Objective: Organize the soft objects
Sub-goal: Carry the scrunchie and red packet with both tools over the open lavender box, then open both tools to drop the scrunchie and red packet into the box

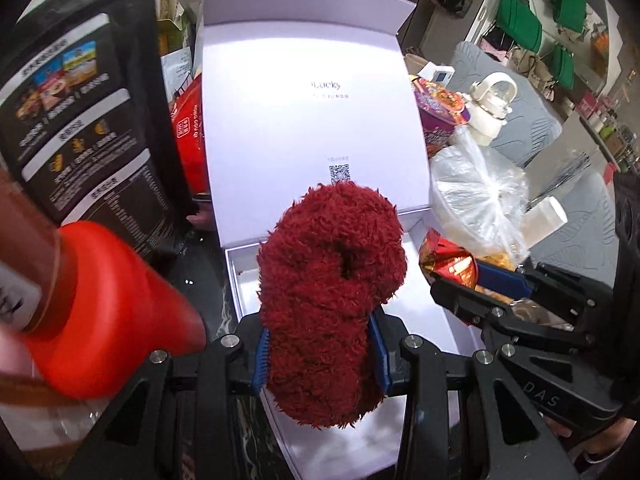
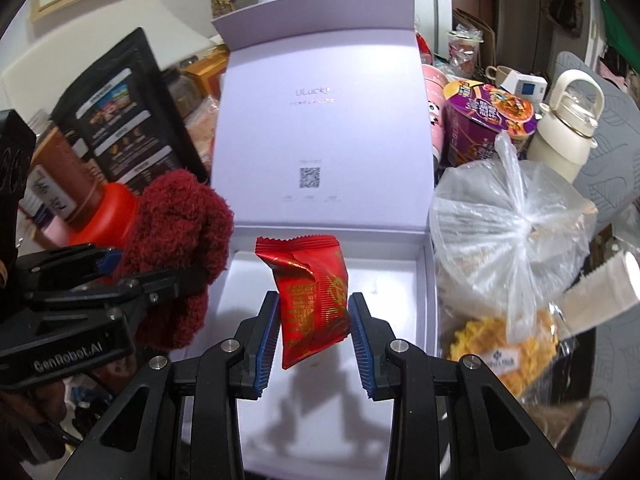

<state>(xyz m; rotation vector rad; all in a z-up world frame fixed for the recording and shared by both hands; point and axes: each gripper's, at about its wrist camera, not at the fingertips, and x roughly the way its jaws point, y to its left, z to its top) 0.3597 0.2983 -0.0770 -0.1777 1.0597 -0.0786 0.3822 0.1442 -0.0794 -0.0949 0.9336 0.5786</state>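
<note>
Left gripper (image 1: 322, 354) clamps the red fuzzy sock (image 1: 332, 288) and right gripper (image 2: 314, 334) pinches the red snack packet (image 2: 310, 300), both held over the open white box (image 2: 430, 280), likely for dropping in.

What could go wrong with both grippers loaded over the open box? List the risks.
1. The right gripper holds the red snack packet by its sides with the pads barely pressing; the slick foil could slip out.
2. The left gripper and the fluffy red sock hang close beside the right gripper over the white box; they may collide.
3. The red-capped bottle sits near the left gripper and could be knocked.
</note>
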